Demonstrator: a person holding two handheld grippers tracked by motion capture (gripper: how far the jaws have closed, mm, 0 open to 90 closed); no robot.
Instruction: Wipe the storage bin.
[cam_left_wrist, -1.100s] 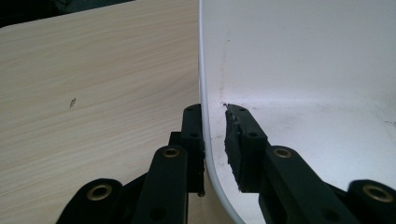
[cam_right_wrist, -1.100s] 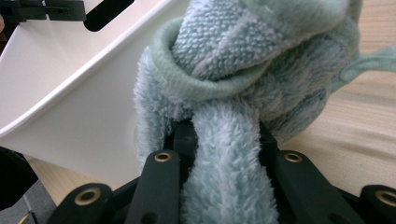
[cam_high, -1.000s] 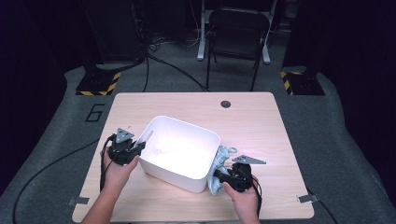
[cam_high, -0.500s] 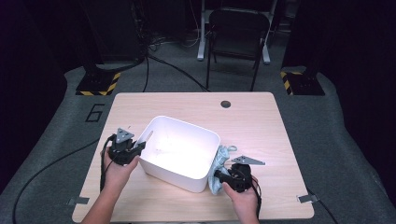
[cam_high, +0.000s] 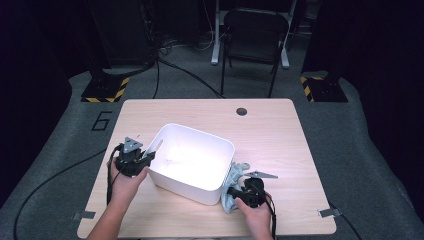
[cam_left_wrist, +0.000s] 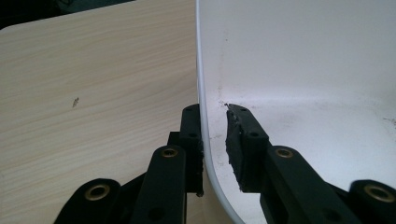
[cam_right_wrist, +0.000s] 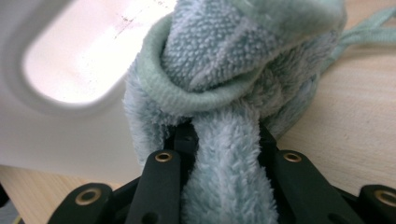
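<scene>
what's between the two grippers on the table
The white tub. In the high view it sits between the left gripper, whose jaws straddle its rim, and the right gripper, shut on a pale green towel by its other side.

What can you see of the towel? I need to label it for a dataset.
The towel is pale green fluffy terry with a rolled hem and a thin loop trailing off one side. It is bunched, not folded, and lies on the table at the near right corner of the white bin, against its outer wall. The right gripper is shut on a thick fold of it, with pile bulging between the jaws.
</scene>
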